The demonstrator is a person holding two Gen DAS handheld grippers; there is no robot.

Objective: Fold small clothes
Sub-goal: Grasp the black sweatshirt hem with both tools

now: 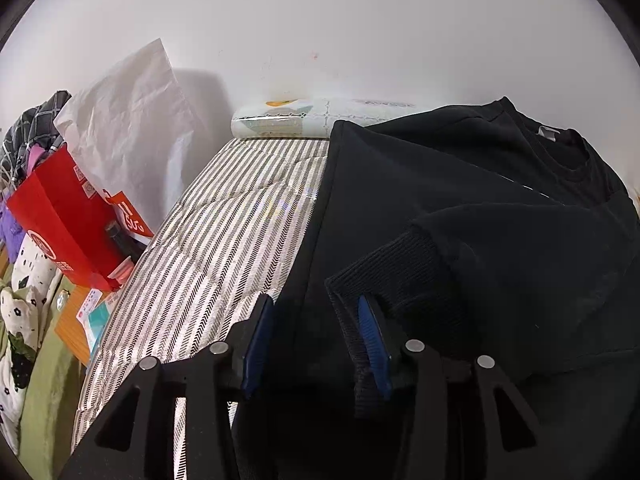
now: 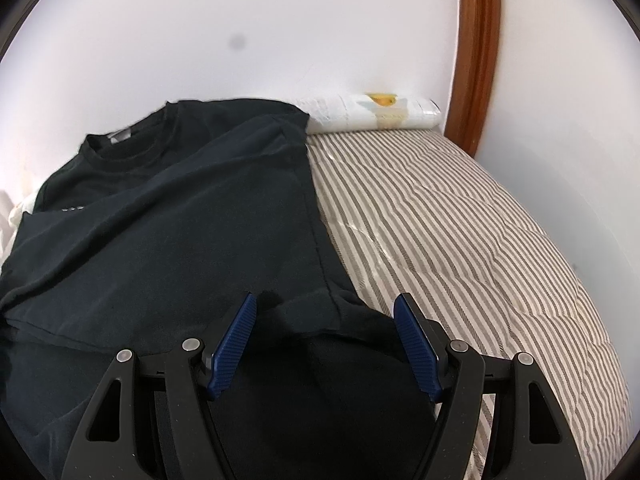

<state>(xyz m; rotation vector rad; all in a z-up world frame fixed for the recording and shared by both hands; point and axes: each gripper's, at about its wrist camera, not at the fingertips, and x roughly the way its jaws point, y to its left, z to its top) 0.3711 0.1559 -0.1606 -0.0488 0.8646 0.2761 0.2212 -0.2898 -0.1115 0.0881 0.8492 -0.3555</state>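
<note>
**Both grippers parted over a black sweatshirt on a striped bed**

The left gripper point(image 1: 316, 312) stands with jaws apart, the ribbed cuff point(image 1: 384, 276) against its right pad. The right gripper point(image 2: 325, 310) gapes over the hem. The black cotton sweatshirt point(image 2: 180, 216) lies folded on the grey-and-white striped quilt point(image 2: 460, 232), bounded by a white wall point(image 2: 280, 20); a red paper bag point(image 1: 68, 216) stands beside the bed.

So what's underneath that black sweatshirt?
The black long-sleeved sweatshirt lies on a striped grey-and-white quilted bed cover, which shows bare beside it. Anything directly beneath the fabric is covered, so I cannot tell.
</note>
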